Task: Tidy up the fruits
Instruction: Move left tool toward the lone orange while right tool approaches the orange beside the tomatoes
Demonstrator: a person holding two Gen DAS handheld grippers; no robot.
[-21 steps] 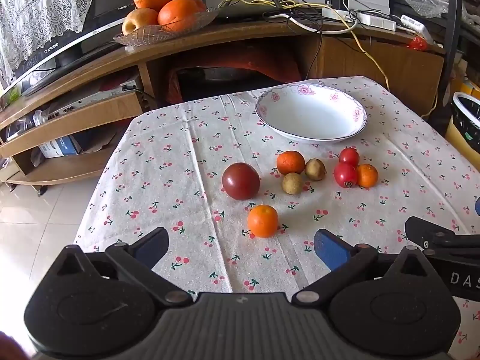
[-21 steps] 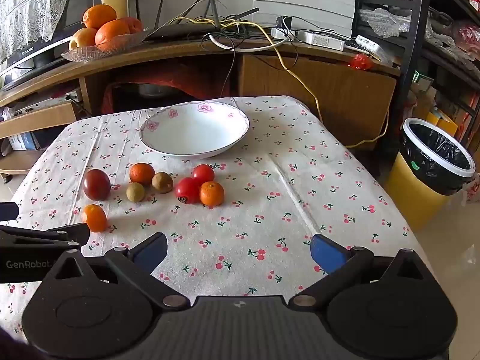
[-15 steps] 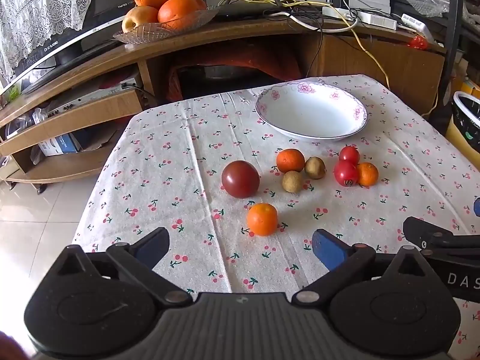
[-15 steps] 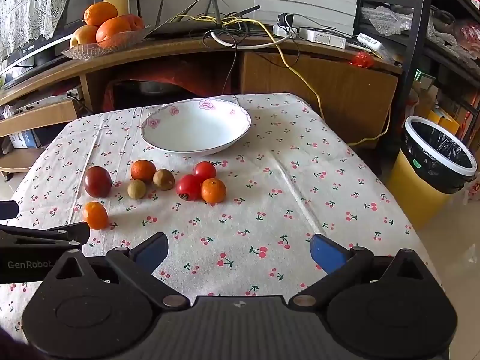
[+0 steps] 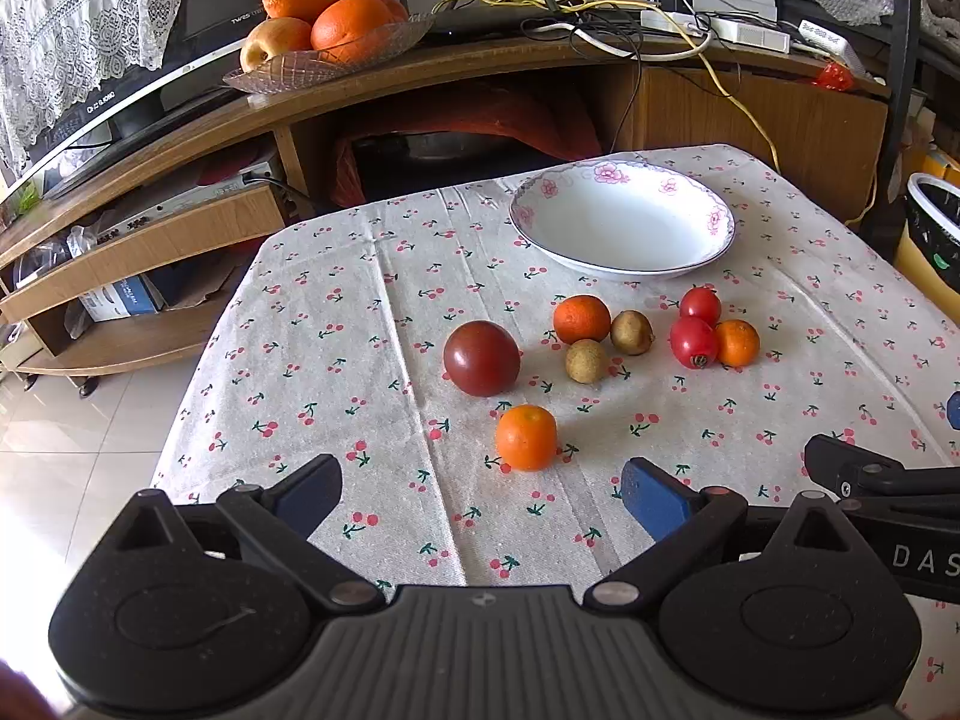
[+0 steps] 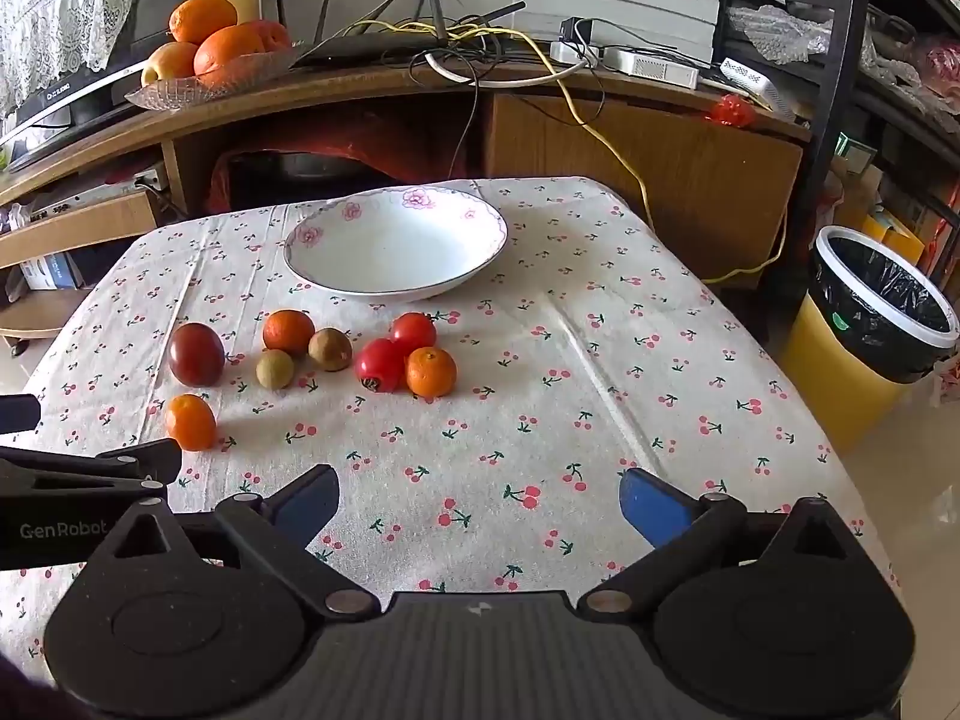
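Fingers: left gripper (image 5: pixel 482 495) and right gripper (image 6: pixel 479 498) both wide apart, holding nothing.
Orange (image 5: pixel 526 437): just past the left fingers.
Bowl (image 5: pixel 624 264): far ahead.

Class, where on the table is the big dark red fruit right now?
In the left wrist view the dark red fruit sits mid-table on the cherry-print cloth, left of the small fruit cluster, with an orange mandarin just in front of it and the empty white bowl behind.

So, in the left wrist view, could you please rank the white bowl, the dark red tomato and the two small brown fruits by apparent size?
1. White bowl
2. Dark red tomato
3. The two brown fruits, which look alike in size, so no ranking between them.
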